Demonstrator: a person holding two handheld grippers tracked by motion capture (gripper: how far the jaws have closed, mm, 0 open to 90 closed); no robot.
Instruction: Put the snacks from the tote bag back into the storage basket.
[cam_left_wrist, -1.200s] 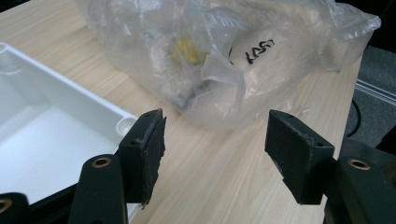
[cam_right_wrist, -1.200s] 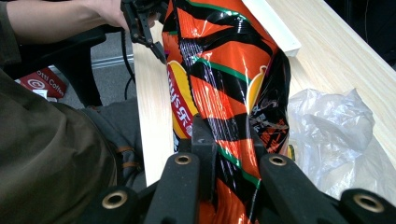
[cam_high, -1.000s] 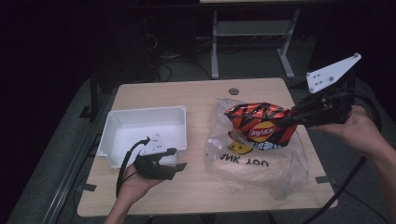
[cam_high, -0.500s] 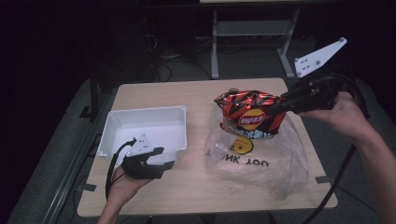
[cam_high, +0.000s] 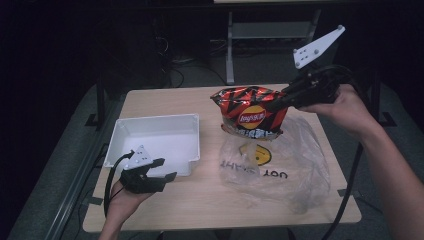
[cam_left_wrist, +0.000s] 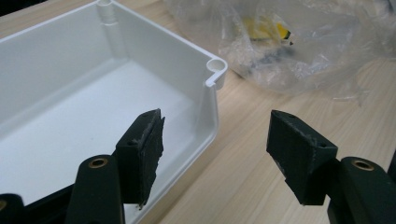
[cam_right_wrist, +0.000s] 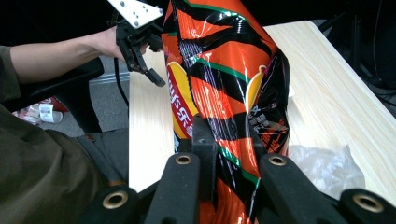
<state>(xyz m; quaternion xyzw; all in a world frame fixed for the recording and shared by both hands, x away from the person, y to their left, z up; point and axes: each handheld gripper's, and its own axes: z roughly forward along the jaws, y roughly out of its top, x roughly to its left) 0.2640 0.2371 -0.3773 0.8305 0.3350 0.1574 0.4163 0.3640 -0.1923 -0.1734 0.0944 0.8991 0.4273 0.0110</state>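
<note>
Transfer in hand, by the look of it: the right gripper (cam_high: 280, 102) has its jaws clamped on one edge of the chip bag (cam_high: 251, 116) and carries it in the air, above the far side of the surface (cam_high: 200, 200), just over the crumpled clear plastic bag (cam_high: 285, 165). From the right gripper view the foil is pinched flat between the two black jaws and the packet (cam_right_wrist: 219, 84) hangs free, touching nothing below.

Over on the left, the left gripper (cam_high: 162, 170) sits at the near right corner of the white tray (cam_high: 150, 122), jaws spread wide with nothing between them. In the left gripper view the tray's corner post (cam_left_wrist: 215, 70) stands just ahead of the jaws, one jaw over the tray's floor, the other over the wood.

The likely next move is a sweep leftward to set the packet into that tray. It calls for clearing the tray's right wall, then lowering before the jaws let go; the left gripper at that corner may have to steady the tray or get out of the way.

The packet itself is glossy orange-red with black zigzag bands and thin green lines, plus a round yellow and red logo on its front. It looks puffed and light, creased where it is pinched. I'd judge it slippery, and easily crushed under a hard squeeze.
</note>
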